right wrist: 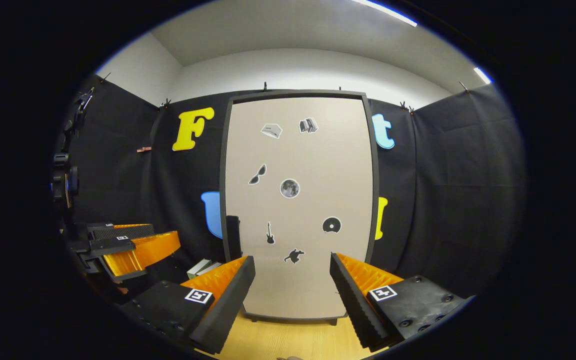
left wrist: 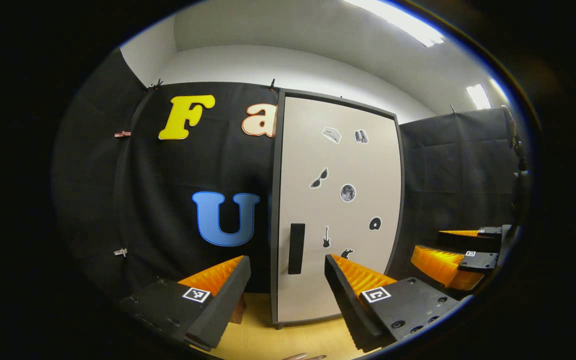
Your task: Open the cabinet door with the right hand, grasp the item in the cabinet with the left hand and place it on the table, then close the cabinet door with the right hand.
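Observation:
A tall cabinet stands on the wooden table, its beige door (left wrist: 338, 200) (right wrist: 298, 200) closed inside a dark frame. A black vertical handle (left wrist: 296, 248) (right wrist: 233, 237) sits low on the door's left edge. Whatever is inside is hidden behind the door. My left gripper (left wrist: 288, 295) is open, held a short way in front of the handle and touching nothing. My right gripper (right wrist: 292, 295) is open too, facing the lower middle of the door with nothing between its fingers. In the left gripper view the right gripper (left wrist: 448, 260) shows at the right; in the right gripper view the left gripper (right wrist: 128, 245) shows at the left.
The wooden tabletop (left wrist: 288, 340) (right wrist: 288, 340) runs from the cabinet's foot toward me. A small stack like books (right wrist: 203, 267) lies on the table left of the cabinet. Black cloth walls close in behind and on both sides. Small stickers dot the door.

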A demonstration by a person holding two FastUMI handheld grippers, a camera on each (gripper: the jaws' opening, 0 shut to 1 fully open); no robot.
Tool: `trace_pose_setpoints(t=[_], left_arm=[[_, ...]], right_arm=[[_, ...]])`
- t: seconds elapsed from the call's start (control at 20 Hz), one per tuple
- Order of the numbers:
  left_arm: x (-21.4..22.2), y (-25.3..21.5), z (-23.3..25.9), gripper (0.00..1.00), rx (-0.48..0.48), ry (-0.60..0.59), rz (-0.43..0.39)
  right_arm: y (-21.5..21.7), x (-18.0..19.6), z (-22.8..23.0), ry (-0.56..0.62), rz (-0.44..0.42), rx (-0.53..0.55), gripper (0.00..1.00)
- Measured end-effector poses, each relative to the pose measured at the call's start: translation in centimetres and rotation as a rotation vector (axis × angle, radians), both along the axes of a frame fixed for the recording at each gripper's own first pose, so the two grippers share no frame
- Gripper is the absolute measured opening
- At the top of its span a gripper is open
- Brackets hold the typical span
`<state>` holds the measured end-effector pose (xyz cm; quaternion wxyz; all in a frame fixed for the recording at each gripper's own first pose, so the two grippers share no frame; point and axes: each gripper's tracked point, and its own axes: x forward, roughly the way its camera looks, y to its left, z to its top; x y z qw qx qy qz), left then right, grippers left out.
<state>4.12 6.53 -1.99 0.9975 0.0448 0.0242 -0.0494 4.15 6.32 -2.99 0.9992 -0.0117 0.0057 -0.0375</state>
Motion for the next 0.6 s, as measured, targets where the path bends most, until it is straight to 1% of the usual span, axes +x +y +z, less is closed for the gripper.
trace_pose_setpoints(t=[0.15, 0.25, 0.45, 0.6], left_arm=[[0.0, 0.7, 0.0, 0.94, 0.003, -0.002, 0.001], [-0.1, 1.5, -0.1, 0.94, 0.006, -0.004, 0.008], [-0.4, 4.2, 0.4, 0.94, 0.003, -0.020, 0.035], [-0.6, 6.9, 0.7, 0.94, 0.021, -0.031, 0.070]], right_arm=[[0.1, 0.8, -0.4, 0.000, -0.013, 0.011, 0.97], [0.8, 1.6, -0.6, -0.001, -0.004, 0.029, 0.97], [3.5, 3.6, -1.2, 0.000, 0.032, 0.027, 0.98], [6.1, 5.6, -1.5, -0.017, 0.049, 0.031, 0.98]])
